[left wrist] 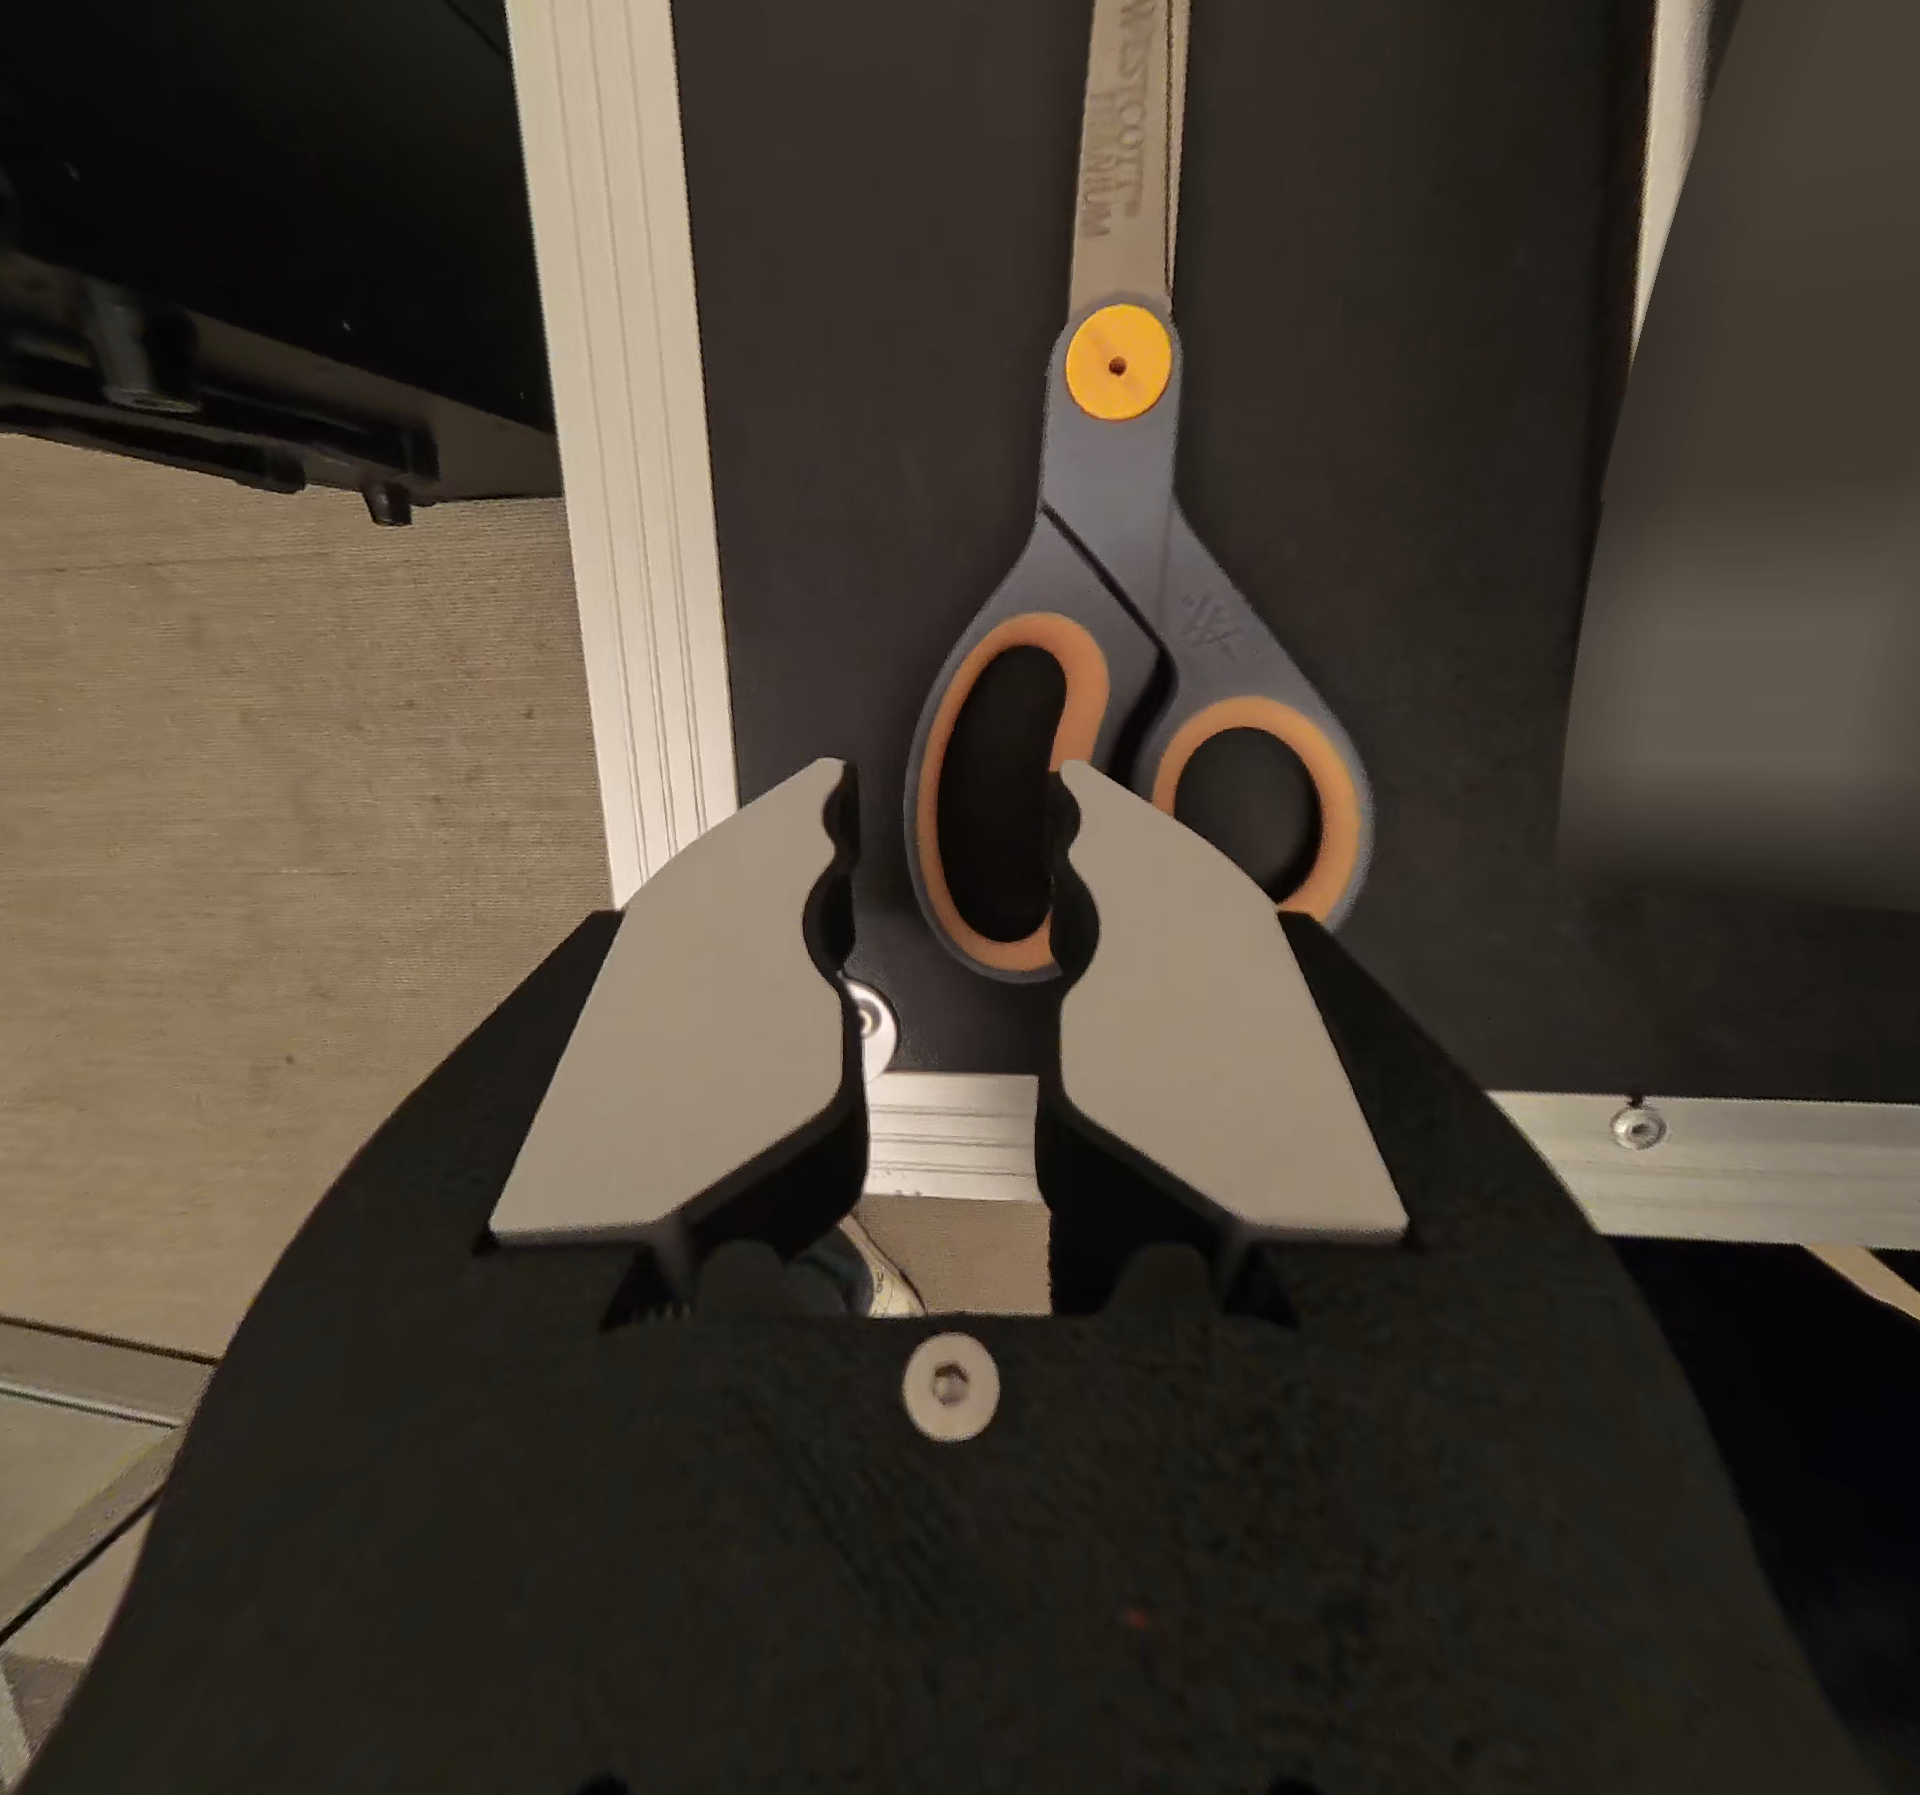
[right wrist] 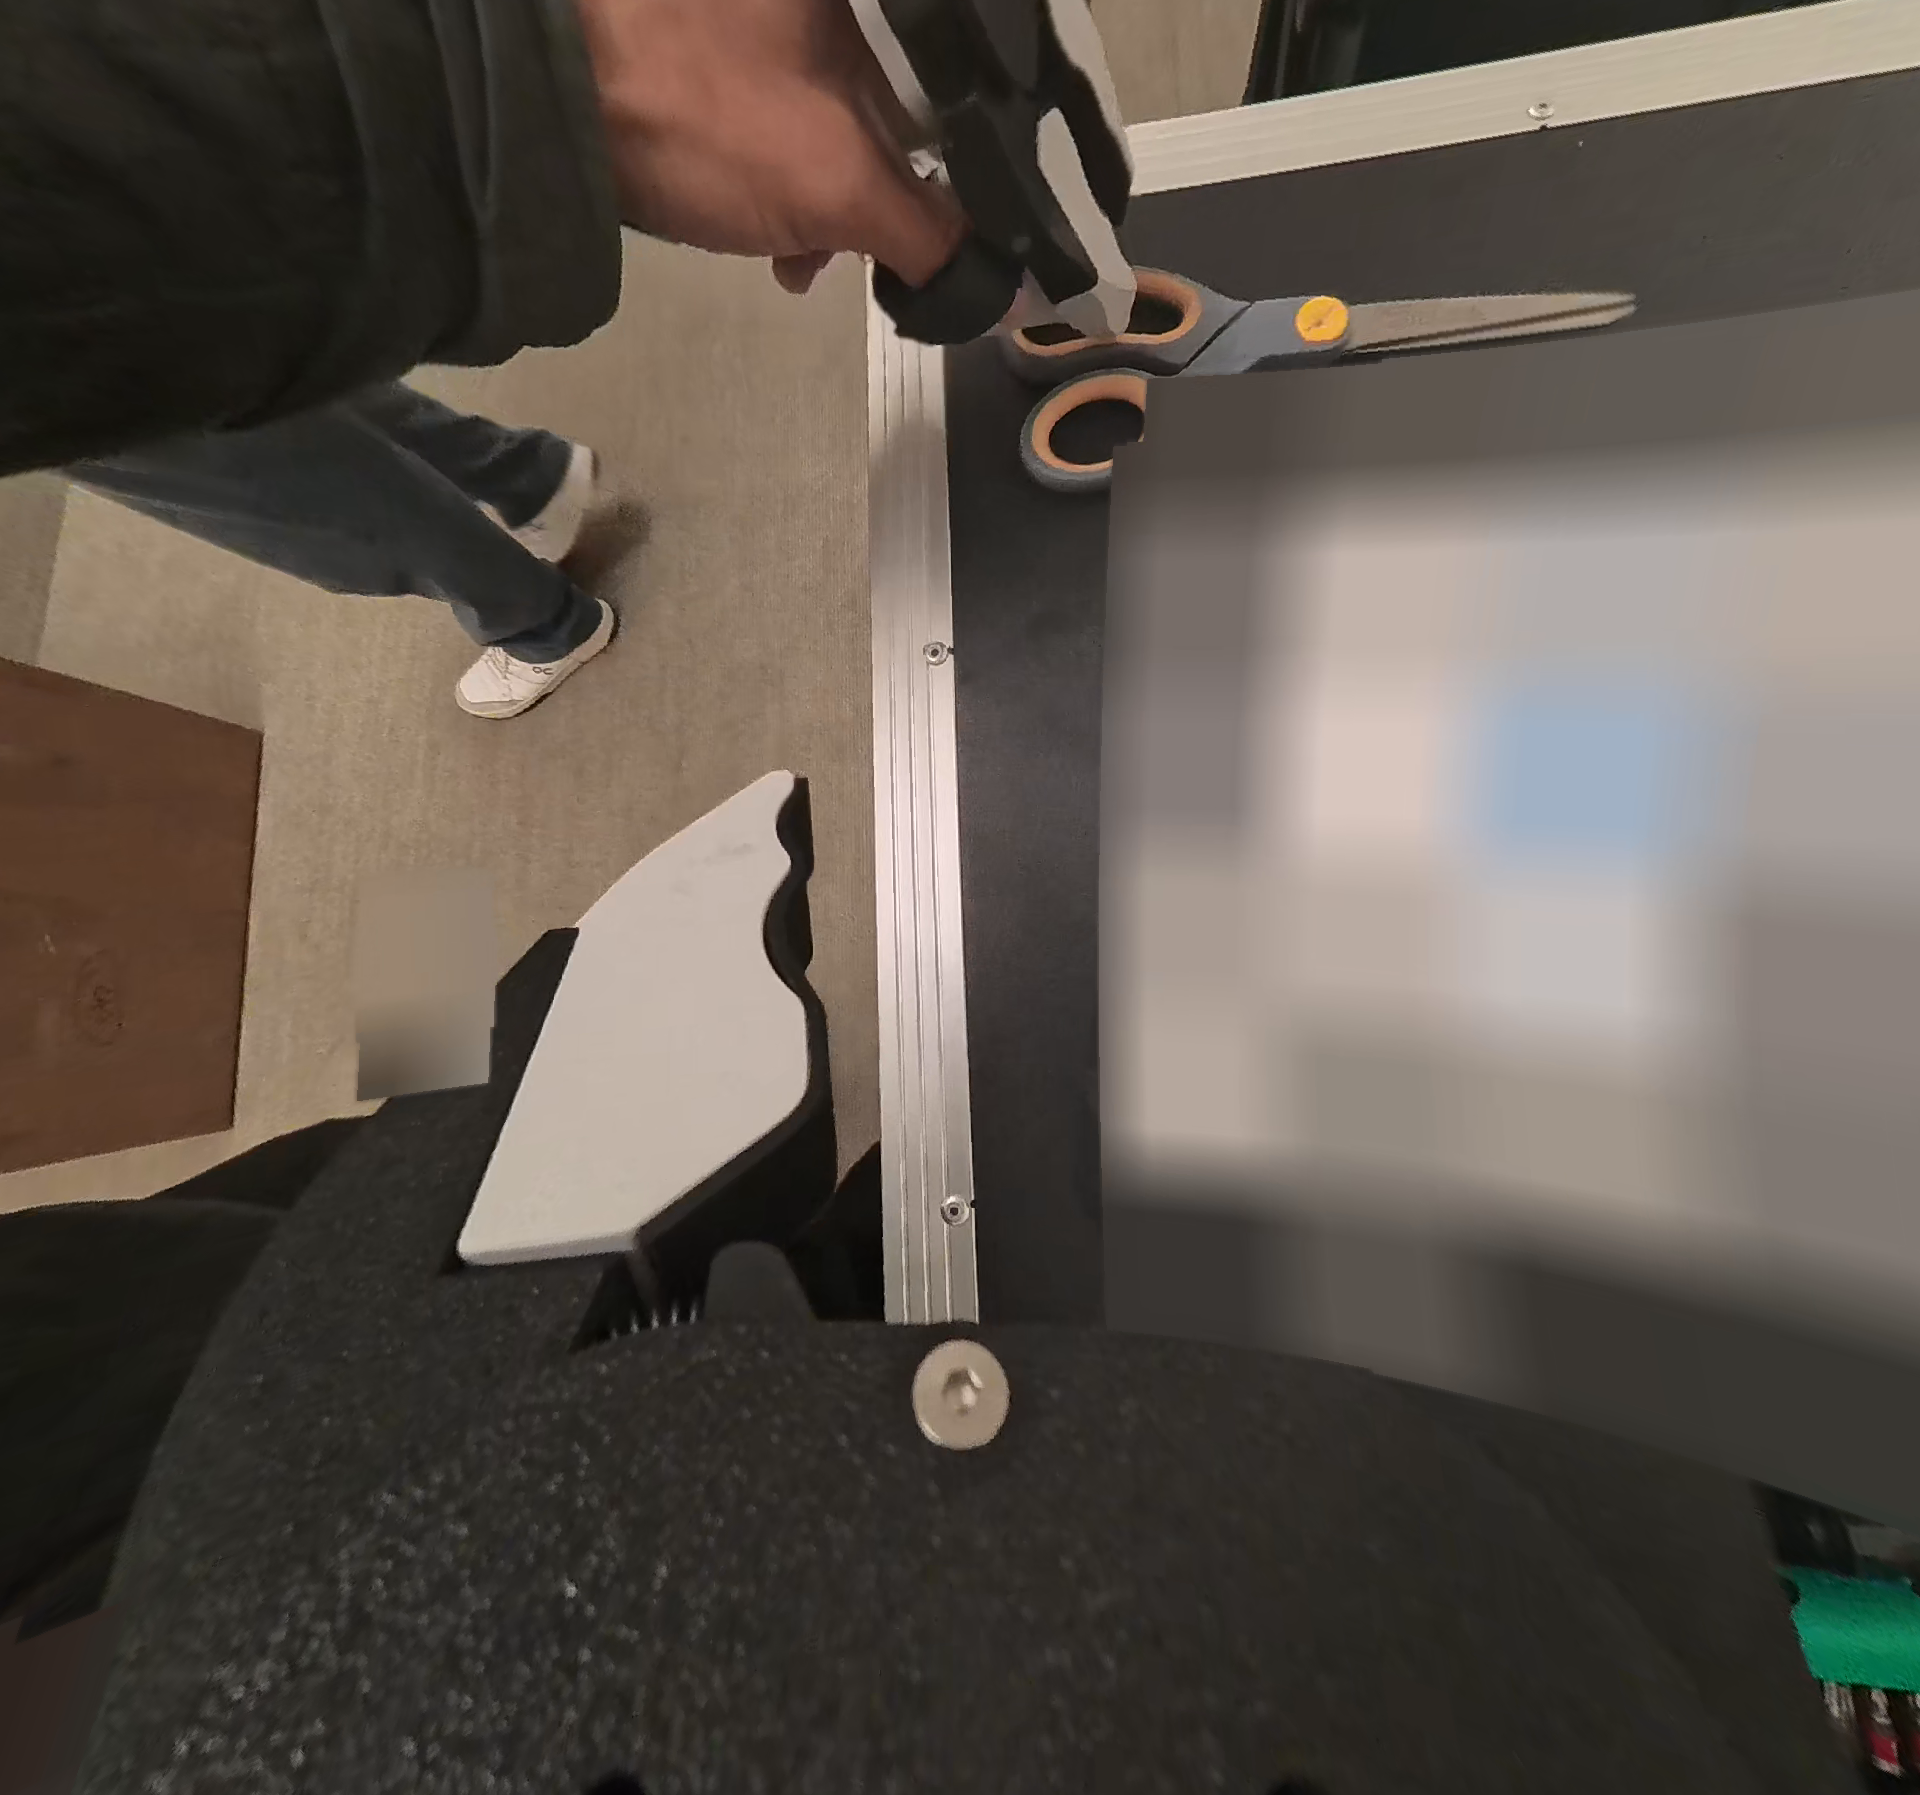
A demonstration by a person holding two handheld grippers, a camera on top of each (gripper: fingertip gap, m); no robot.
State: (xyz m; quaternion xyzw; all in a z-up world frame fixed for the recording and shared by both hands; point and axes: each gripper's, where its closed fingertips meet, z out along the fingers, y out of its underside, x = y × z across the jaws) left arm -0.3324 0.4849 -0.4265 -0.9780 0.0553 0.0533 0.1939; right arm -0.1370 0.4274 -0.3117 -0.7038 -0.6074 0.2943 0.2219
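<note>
Grey plastic with orange rubber lining forms the scissors, which lie flat on a matte black table top at centre frame of the left wrist view, steel blades closed and running toward the top edge. We note the left gripper with flat pale fingers and scalloped black pads; its jaws stand narrowly parted, one on each side of the left rim of the elongated handle loop, with a gap to the rim on both sides. Ribbed aluminium trim borders the table at left and bottom, studded with screws; the handles sit close to that corner. Beige woven carpet fills the left of the frame.

From the right wrist view, we see the right gripper off the table, over carpet at lower left, beside the trim. Only one finger shows; a blurred patch covers the other side, so we cannot tell its opening. A hand in a dark sleeve holds the left gripper at upper centre.
</note>
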